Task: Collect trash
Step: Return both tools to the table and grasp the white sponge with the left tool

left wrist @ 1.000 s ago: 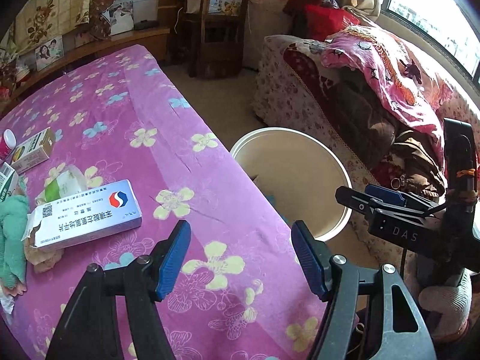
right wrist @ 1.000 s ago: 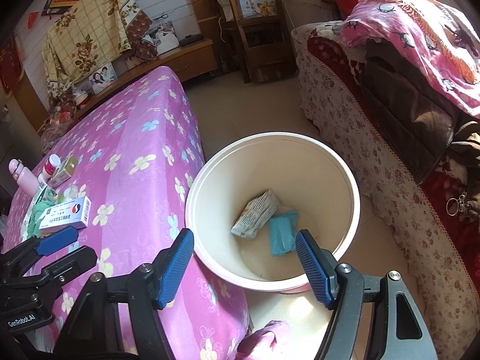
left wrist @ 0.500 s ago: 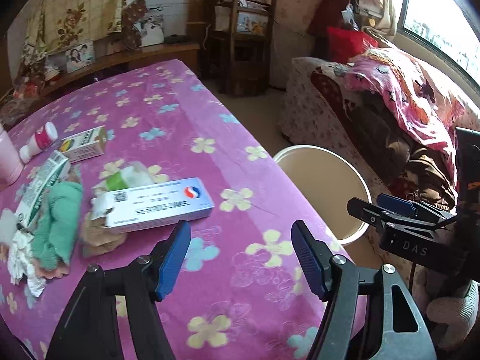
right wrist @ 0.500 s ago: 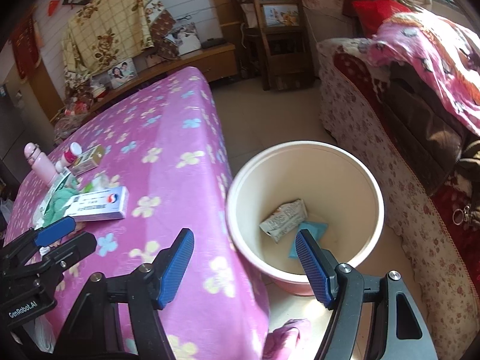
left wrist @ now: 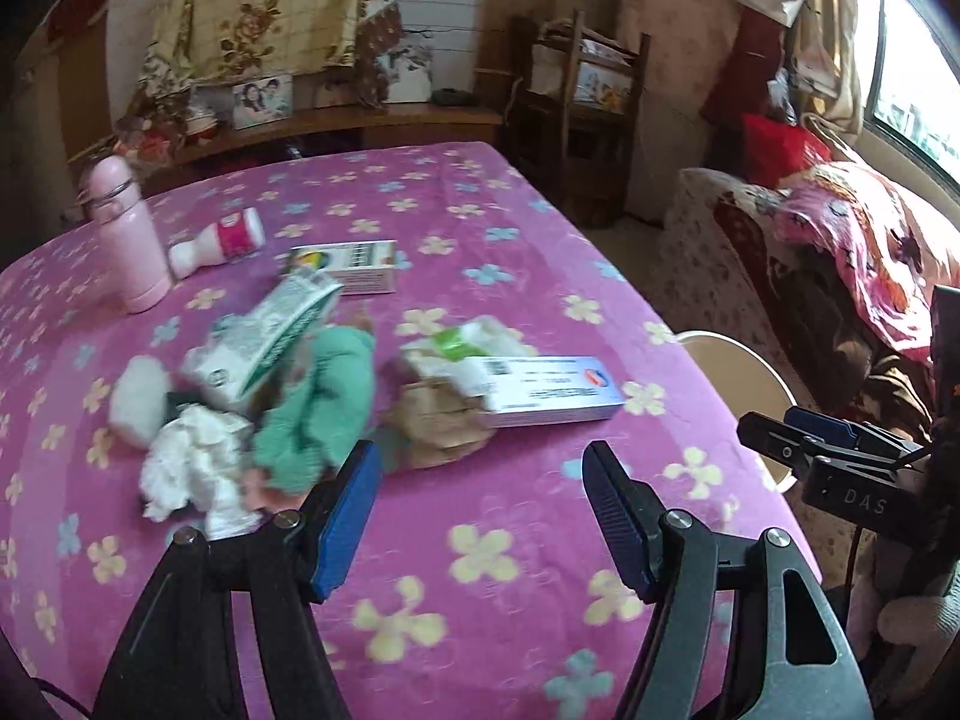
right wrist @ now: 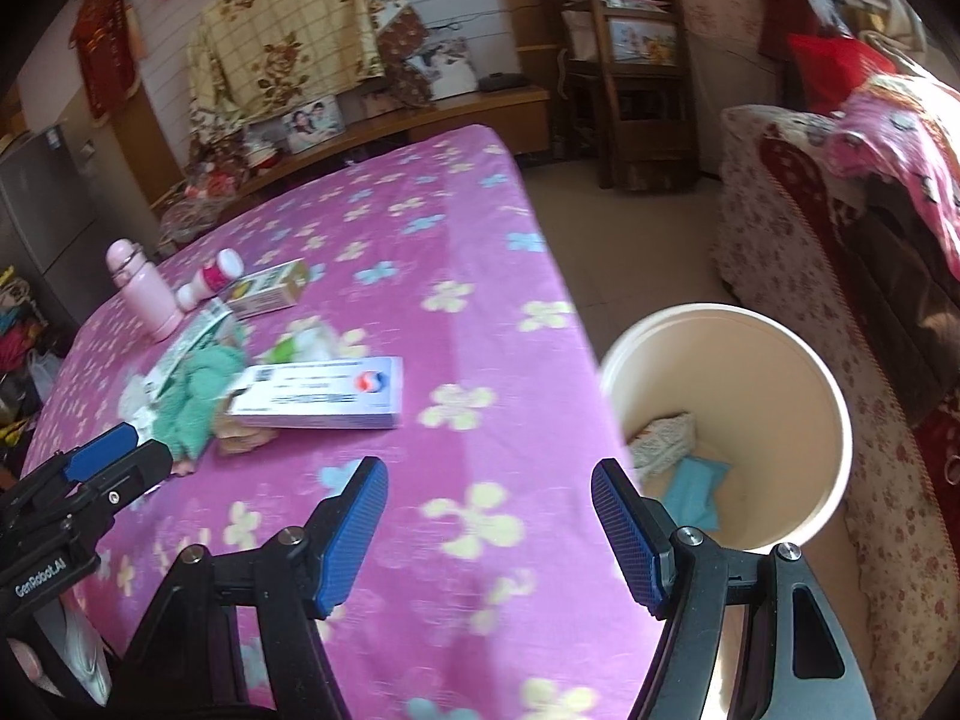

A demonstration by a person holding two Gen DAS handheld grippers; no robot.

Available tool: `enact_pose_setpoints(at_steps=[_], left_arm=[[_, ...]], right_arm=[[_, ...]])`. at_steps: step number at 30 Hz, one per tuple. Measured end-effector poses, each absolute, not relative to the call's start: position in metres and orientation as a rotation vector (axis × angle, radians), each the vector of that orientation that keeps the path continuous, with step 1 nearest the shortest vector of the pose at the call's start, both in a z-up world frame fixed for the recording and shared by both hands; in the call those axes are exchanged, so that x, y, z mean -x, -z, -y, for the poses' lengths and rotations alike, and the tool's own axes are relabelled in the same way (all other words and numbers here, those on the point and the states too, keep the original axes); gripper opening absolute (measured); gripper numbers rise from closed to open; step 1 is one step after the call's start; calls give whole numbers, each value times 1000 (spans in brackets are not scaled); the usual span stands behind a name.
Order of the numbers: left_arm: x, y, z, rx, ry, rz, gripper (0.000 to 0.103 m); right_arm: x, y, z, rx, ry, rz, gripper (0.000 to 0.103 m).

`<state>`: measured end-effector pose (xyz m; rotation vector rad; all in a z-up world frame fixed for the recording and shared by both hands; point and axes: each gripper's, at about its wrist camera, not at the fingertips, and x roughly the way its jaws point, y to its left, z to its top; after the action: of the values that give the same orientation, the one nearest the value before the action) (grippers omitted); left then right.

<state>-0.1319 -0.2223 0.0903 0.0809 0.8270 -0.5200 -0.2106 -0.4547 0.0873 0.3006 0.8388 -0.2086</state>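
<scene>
Trash lies in a loose heap on the purple flower-printed bedspread, and every place below is given from that heap. Nearest to it, the left gripper angles steeply down over the bedspread, its blue-padded jaws spread wide with only cloth between them; the left pad sits just short of the crumpled mint-green cloth and the wad of white tissue. To the right of the heap, the right gripper points down at a like slant over the bedspread's near edge, jaws equally wide and holding nothing. In the heap itself, a long white-and-blue cardboard box rests on crumpled brown paper, with a green-and-white wrapper just behind and a flattened green-printed carton lying on the mint cloth. Off the bedspread's edge, right of the heap, stands the cream round plastic bin, holding a printed paper packet and a teal pouch. Beyond the heap lie a small yellow-and-white box, a white bottle with a red label on its side, and an upright pink flask.
</scene>
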Motion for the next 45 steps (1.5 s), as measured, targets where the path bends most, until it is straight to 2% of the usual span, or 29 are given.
enact_pose_setpoints(at_steps=[18, 31, 42, 45], left_arm=[[76, -72, 68, 33, 235, -866, 70], [9, -46, 55, 47, 195, -929, 70], [-24, -30, 69, 26, 209, -968, 70], [-29, -25, 74, 22, 219, -979, 70]], right_arm=[[154, -85, 376, -216, 51, -901, 74], [91, -94, 369, -212, 30, -904, 74], [2, -38, 386, -289, 34, -1121, 74], [3, -34, 383, -298, 31, -1095, 72]])
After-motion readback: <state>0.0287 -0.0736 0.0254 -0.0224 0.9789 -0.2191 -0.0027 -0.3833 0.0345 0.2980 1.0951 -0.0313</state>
